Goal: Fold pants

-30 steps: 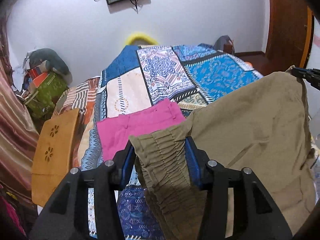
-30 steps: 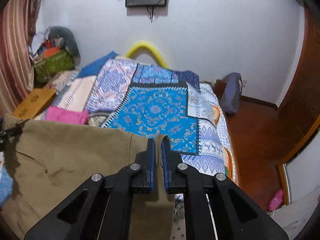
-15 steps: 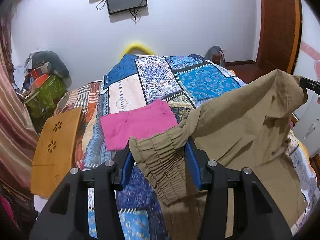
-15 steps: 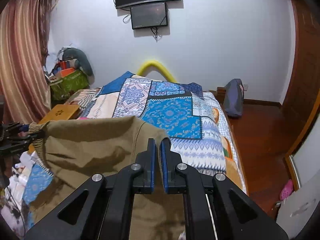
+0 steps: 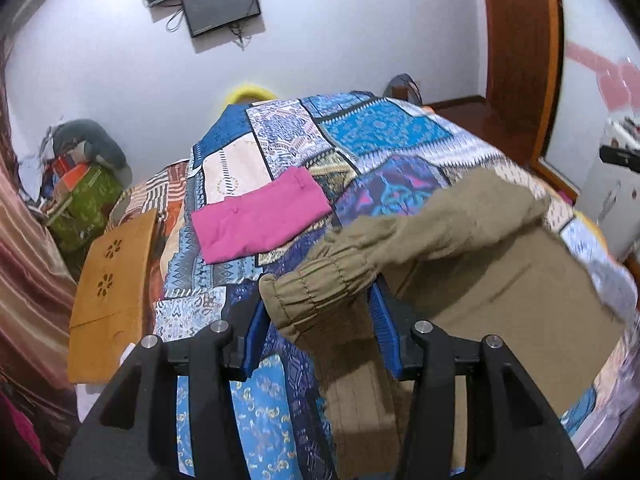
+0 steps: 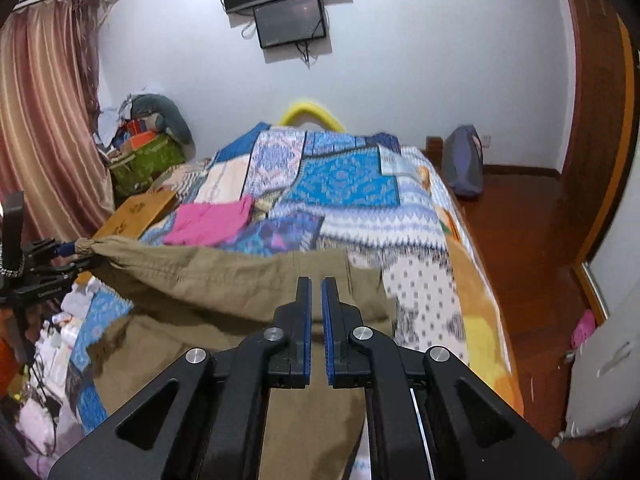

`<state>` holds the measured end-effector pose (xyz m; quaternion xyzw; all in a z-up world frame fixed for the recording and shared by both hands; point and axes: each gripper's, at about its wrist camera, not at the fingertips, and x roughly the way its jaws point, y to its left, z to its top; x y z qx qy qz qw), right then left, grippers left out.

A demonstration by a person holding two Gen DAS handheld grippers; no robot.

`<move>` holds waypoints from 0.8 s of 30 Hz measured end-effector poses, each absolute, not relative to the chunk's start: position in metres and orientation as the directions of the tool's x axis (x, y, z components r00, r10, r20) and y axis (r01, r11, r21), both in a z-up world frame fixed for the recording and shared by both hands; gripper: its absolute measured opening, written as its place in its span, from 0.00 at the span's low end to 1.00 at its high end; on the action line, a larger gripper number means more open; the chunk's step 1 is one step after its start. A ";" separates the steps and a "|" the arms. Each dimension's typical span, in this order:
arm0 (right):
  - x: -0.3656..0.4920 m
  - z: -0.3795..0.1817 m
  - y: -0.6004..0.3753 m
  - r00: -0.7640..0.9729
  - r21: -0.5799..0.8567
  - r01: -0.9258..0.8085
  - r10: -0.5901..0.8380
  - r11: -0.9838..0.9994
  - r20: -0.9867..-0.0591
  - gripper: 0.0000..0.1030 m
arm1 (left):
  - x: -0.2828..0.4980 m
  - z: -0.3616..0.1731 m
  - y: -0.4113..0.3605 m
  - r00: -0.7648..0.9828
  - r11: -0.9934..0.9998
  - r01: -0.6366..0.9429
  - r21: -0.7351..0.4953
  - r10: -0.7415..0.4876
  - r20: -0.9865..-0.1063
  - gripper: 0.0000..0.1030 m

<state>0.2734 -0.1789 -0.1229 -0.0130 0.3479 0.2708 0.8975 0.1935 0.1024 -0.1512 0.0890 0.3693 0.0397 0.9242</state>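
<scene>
Pants: we hold the olive pants (image 5: pixel 472 264) stretched between both grippers, lifted over the near end of the bed.
Left gripper (image 5: pixel 320 320): clamped on the gathered elastic waistband.
Right gripper (image 6: pixel 316 292): pinched tight on the far waistband edge.
Bed: patchwork quilt (image 6: pixel 344 180) beneath.
Beyond: folded pink garment (image 5: pixel 260 216) lies flat on the quilt.

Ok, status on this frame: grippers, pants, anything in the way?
Left gripper clamped on the khaki pants at the gathered waistband; right gripper shut on the other corner. Pants held over the bed. Pink folded garment lies beyond.
</scene>
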 end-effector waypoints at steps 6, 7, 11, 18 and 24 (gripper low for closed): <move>0.288 -0.146 -0.170 0.582 0.162 -0.486 0.456 0.859 -0.673 0.11 | 0.196 -0.160 0.110 0.708 0.984 -0.025 0.175 0.141 -0.692 0.46; 0.288 -0.151 -0.169 0.581 0.155 -0.484 0.449 0.861 -0.679 0.15 | 0.198 -0.161 0.113 0.704 0.986 -0.031 0.163 0.137 -0.696 0.46; 0.301 -0.177 -0.162 0.555 0.161 -0.476 0.437 0.865 -0.708 0.40 | 0.205 -0.166 0.122 0.695 0.989 -0.047 0.141 0.134 -0.707 0.46; 0.331 -0.219 -0.152 0.481 0.161 -0.466 0.401 0.870 -0.779 0.41 | 0.215 -0.179 0.124 0.687 0.984 -0.047 0.172 0.156 -0.710 0.46; 0.346 -0.227 -0.147 0.475 0.150 -0.481 0.400 0.864 -0.784 0.42 | 0.222 -0.188 0.126 0.678 0.983 -0.048 0.176 0.162 -0.717 0.46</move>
